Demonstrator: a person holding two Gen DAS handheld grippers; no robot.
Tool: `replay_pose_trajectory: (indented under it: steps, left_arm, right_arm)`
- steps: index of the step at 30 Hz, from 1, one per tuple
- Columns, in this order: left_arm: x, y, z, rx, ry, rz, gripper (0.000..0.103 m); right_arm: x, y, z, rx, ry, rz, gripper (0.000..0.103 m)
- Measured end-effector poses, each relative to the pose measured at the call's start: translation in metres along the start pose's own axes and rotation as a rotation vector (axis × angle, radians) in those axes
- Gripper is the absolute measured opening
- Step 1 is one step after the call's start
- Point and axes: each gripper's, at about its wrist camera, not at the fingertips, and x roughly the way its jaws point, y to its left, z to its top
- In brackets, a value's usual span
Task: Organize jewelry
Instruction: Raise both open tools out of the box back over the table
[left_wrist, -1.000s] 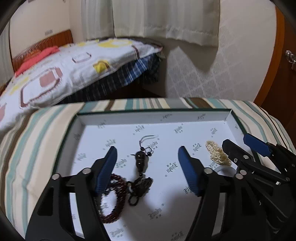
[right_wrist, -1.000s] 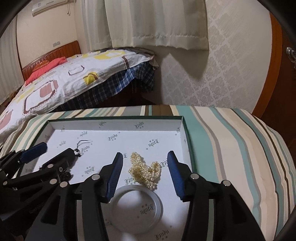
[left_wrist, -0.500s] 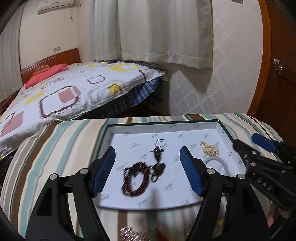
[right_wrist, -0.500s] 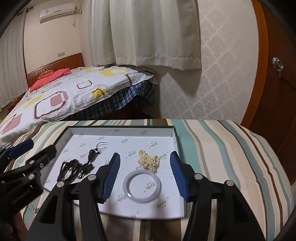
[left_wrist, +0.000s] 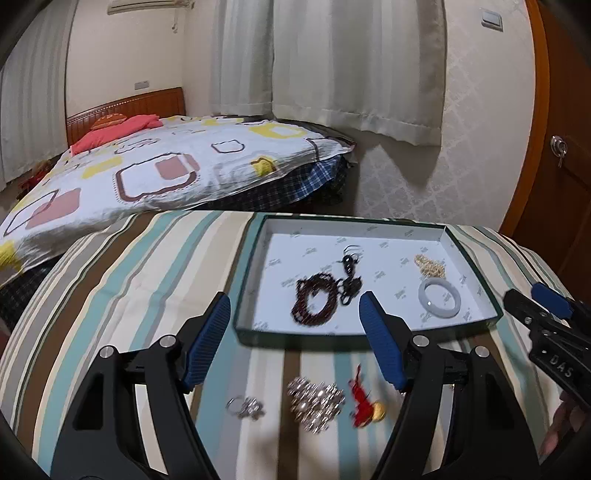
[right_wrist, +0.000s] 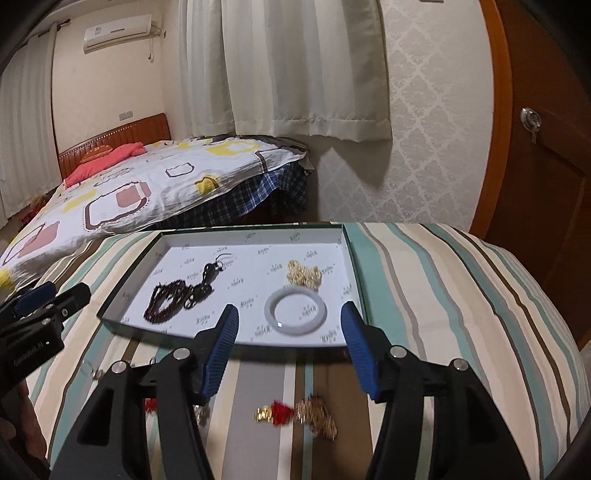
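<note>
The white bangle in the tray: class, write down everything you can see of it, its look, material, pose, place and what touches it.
The white bangle is a plain, smooth closed ring, pale and slightly translucent, like jade or glass, with a small glint on its near edge. It lies flat on the printed white floor of the shallow green-edged tray, in the near right part. The pale bead strand lies just behind it; whether they touch is unclear. Neither gripper touches it.
</note>
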Motion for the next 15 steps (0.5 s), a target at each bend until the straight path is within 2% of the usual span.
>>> replay_pose_trajectory:
  steps: [8, 15]
  left_arm:
    - [-0.014, 0.021, -0.033, 0.013, 0.031, 0.036, 0.071]
    - [-0.012, 0.038, -0.068, 0.006, 0.105, 0.063, 0.071]
  right_arm:
    - [-0.019, 0.001, -0.034, -0.006, 0.003, -0.011, 0.058]
    - [-0.025, 0.004, -0.062, -0.020, 0.018, -0.011, 0.058]
